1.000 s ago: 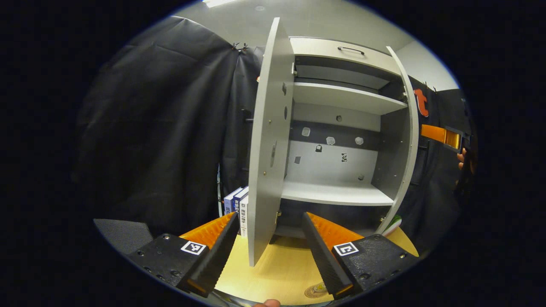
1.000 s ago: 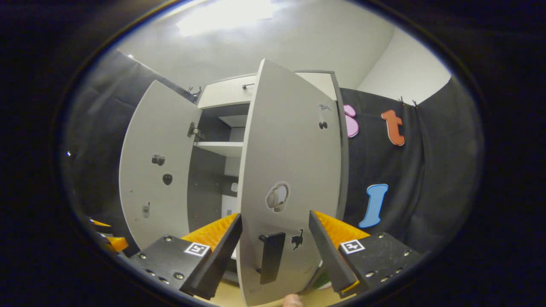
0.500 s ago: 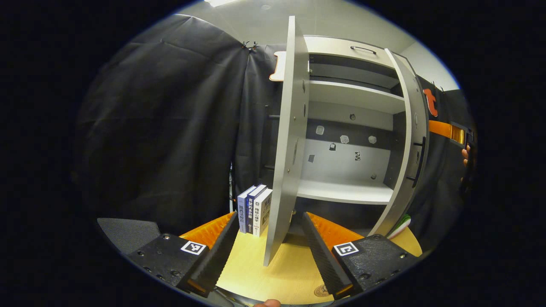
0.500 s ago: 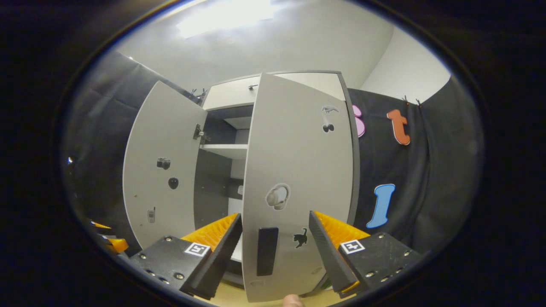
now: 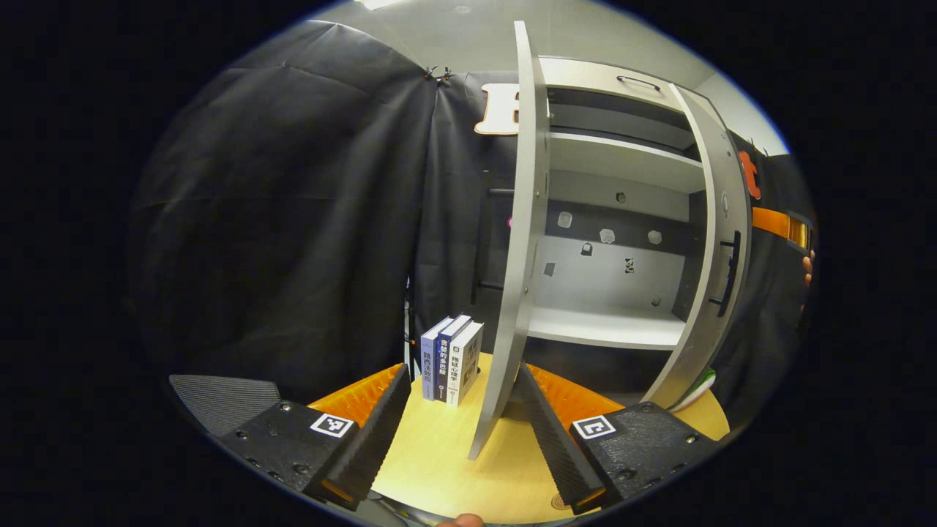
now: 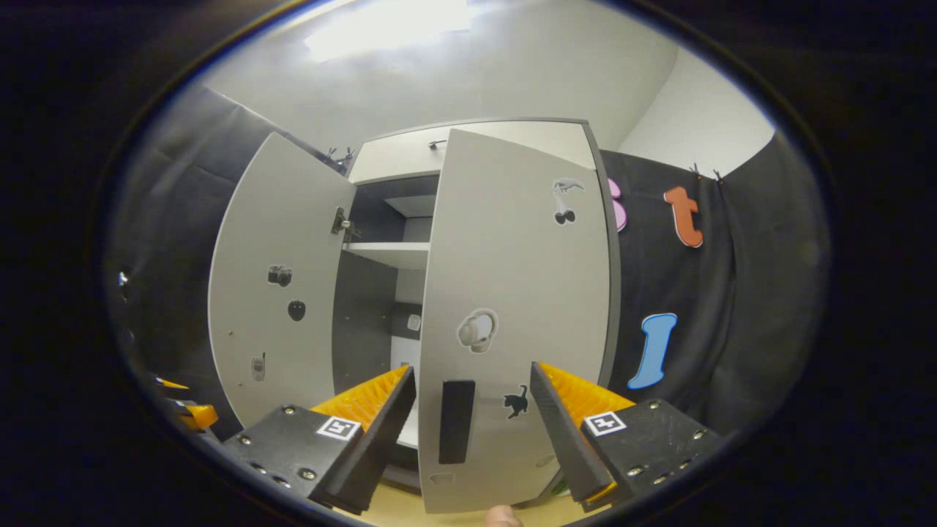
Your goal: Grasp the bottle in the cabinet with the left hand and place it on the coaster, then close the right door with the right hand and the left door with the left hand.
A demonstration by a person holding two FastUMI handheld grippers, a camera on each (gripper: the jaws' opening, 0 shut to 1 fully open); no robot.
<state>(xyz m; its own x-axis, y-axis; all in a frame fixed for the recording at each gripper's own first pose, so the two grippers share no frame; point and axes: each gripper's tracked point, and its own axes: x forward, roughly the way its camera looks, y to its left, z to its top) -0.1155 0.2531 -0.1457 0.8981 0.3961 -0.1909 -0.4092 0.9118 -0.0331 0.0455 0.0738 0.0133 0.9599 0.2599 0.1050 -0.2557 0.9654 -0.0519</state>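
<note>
Your right gripper (image 6: 472, 432), jaws wide, faces the half-shut right door (image 6: 512, 315); the left door (image 5: 516, 278) between your left gripper's (image 5: 461, 432) wide jaws remains.

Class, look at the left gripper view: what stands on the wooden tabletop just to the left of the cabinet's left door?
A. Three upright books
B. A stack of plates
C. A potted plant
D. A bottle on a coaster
A: three books stand upright side by side on the table, left of the left door.
</note>
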